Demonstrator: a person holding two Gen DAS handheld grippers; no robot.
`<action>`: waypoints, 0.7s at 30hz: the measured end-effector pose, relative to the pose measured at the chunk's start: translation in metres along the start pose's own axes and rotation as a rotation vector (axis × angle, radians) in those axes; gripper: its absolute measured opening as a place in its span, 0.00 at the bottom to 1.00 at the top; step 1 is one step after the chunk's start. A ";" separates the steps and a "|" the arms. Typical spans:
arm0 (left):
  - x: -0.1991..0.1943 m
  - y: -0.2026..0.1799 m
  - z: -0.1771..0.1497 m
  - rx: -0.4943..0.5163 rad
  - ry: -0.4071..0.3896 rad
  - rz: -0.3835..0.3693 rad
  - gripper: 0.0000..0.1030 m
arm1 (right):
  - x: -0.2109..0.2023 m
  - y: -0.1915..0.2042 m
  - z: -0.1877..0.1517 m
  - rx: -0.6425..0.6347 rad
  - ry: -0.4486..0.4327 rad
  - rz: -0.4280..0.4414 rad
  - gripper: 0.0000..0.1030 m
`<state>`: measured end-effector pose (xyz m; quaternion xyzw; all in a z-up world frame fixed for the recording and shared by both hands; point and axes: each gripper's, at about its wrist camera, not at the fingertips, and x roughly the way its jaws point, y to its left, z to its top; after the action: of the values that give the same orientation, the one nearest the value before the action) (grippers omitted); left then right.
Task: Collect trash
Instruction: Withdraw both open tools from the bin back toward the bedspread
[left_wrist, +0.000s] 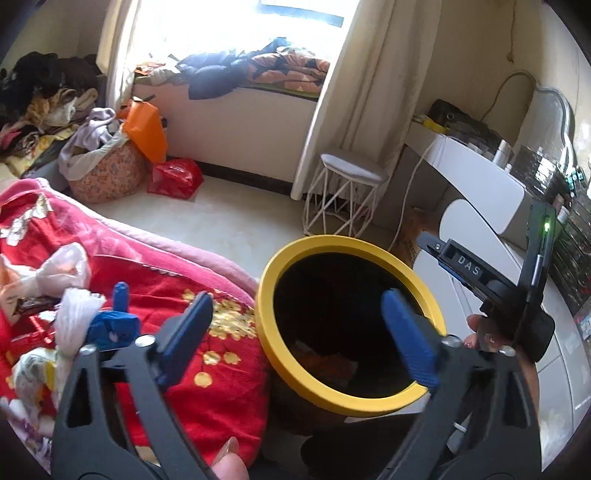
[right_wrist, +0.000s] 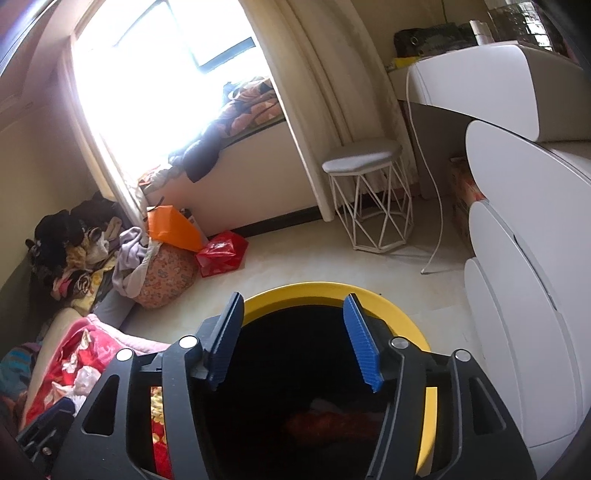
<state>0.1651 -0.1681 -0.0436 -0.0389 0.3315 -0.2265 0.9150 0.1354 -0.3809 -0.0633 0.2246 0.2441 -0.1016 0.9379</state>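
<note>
Above the yellow-rimmed round black bin (right_wrist: 428, 417), both hand-held grippers, left (left_wrist: 295, 332) and right (right_wrist: 293, 339), gaped empty, poised for dropping; crumpled wrappers (left_wrist: 55, 273) remained on the red bedspread (left_wrist: 207, 373) beside it.

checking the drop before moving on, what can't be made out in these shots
- Bin contents: the yellow-rimmed bin is dark inside in both views; only reddish-orange shapes show, and the right tool covers part.
- Trash on the red blanket: blurred, cut off by the left view's edge, partly behind the left tool.
</note>
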 end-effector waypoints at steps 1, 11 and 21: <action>-0.002 0.002 0.000 -0.003 -0.005 0.003 0.85 | -0.001 0.002 0.000 -0.005 -0.001 0.005 0.56; -0.032 0.023 -0.001 -0.060 -0.055 0.064 0.90 | -0.011 0.025 -0.002 -0.071 -0.019 0.062 0.67; -0.065 0.052 -0.003 -0.093 -0.119 0.152 0.89 | -0.024 0.069 -0.020 -0.169 0.003 0.158 0.70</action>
<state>0.1394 -0.0923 -0.0190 -0.0695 0.2890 -0.1379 0.9448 0.1275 -0.3084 -0.0415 0.1634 0.2346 -0.0060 0.9582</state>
